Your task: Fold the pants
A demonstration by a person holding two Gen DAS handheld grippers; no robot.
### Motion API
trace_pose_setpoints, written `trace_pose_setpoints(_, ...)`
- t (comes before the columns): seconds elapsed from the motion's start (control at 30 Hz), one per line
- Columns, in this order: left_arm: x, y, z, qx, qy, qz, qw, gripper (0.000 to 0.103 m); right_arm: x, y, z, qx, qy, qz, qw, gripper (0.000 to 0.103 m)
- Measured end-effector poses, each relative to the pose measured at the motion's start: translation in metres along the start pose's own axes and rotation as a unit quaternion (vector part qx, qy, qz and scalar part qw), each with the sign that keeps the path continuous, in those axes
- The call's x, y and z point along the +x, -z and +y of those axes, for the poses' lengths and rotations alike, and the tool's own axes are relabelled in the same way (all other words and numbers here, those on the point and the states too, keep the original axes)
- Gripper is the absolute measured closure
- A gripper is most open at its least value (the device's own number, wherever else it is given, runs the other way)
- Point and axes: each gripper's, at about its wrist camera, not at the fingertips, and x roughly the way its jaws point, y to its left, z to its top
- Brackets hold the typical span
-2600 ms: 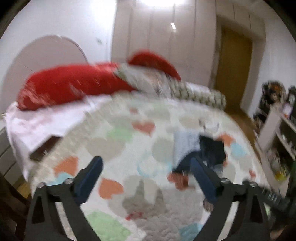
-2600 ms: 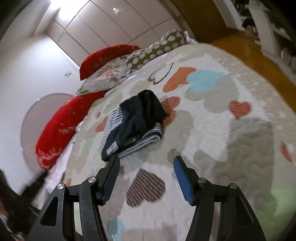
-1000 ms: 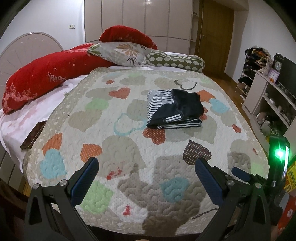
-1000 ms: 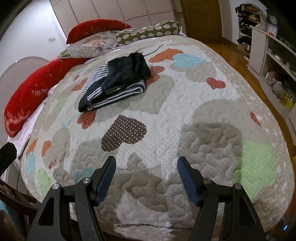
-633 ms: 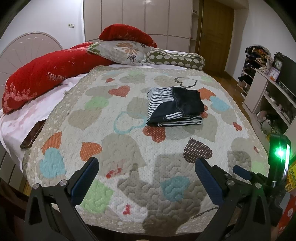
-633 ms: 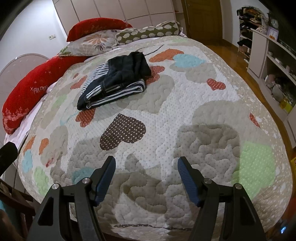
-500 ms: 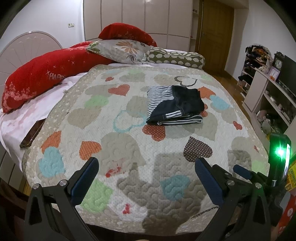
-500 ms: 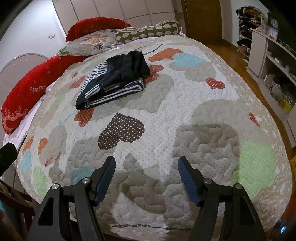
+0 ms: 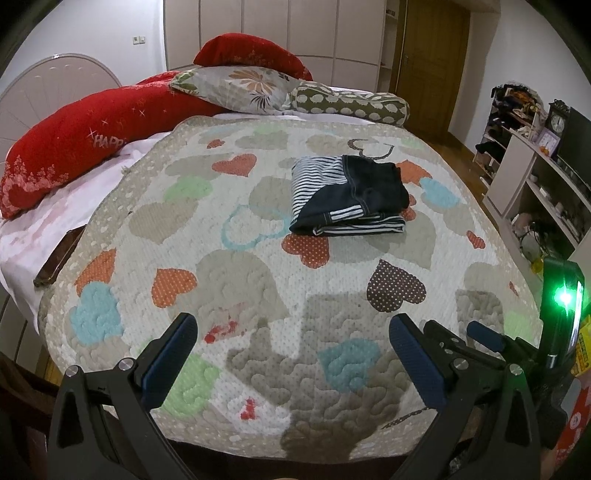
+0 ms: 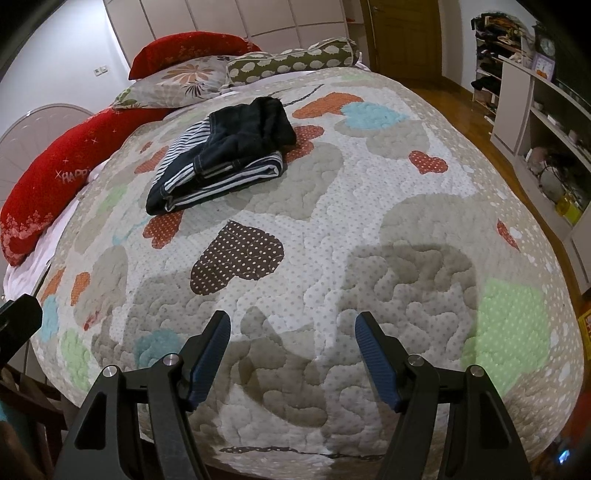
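Left wrist view: folded pants (image 9: 349,195), dark denim with a navy-and-white striped lining turned out, lie in a compact, soft-edged rectangle on the far right half of a bed, well apart from both tools. Beneath them spreads a quilted bedspread (image 9: 236,273), its stitched, pebbled cotton patched with hearts in orange, mint, pale blue, taupe and dotted brown. At the head sit a long red plush bolster (image 9: 85,144), a grey floral pillow (image 9: 240,88) and an olive bolster (image 9: 351,101) printed with pale cloud-like shapes, against a rounded, fan-ribbed headboard (image 9: 44,85).

Left hand-held gripper (image 9: 291,343) hovers over the foot of the bed, its blue ribbed pads spread wide, nothing between them. Right hand-held gripper (image 10: 291,345) likewise stands spread and empty above the quilt's near edge.

Pale panelled wardrobes (image 9: 277,29) line the back wall beside a wooden door (image 9: 432,62); cluttered white shelving (image 10: 535,110) runs along the wooden floor (image 10: 458,96).
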Motion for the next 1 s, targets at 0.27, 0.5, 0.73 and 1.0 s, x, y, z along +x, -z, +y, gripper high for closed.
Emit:
trace_pose_setpoints(0.27, 0.002, 0.001, 0.000, 0.000, 0.001, 0.003, 1.0000, 0.000, 0.000, 0.001, 0.000, 0.000, 0.001, 0.000, 1.000, 0.028)
trace_pose_setpoints(0.5, 0.007, 0.003, 0.001, -0.002, 0.004, 0.013, 0.9999, 0.000, 0.000, 0.003, 0.000, -0.001, 0.002, 0.001, 1.000, 0.028)
trace_pose_setpoints(0.73, 0.014, 0.002, 0.008, -0.015, 0.015, 0.028, 0.9994, 0.000, 0.000, 0.003, 0.002, -0.009, 0.008, -0.004, 1.000, 0.028)
trace_pose_setpoints(1.0, 0.040, -0.027, 0.015, -0.014, 0.019, 0.024, 0.9994, 0.000, -0.007, -0.013, 0.017, -0.046, 0.017, -0.034, 0.998, 0.028)
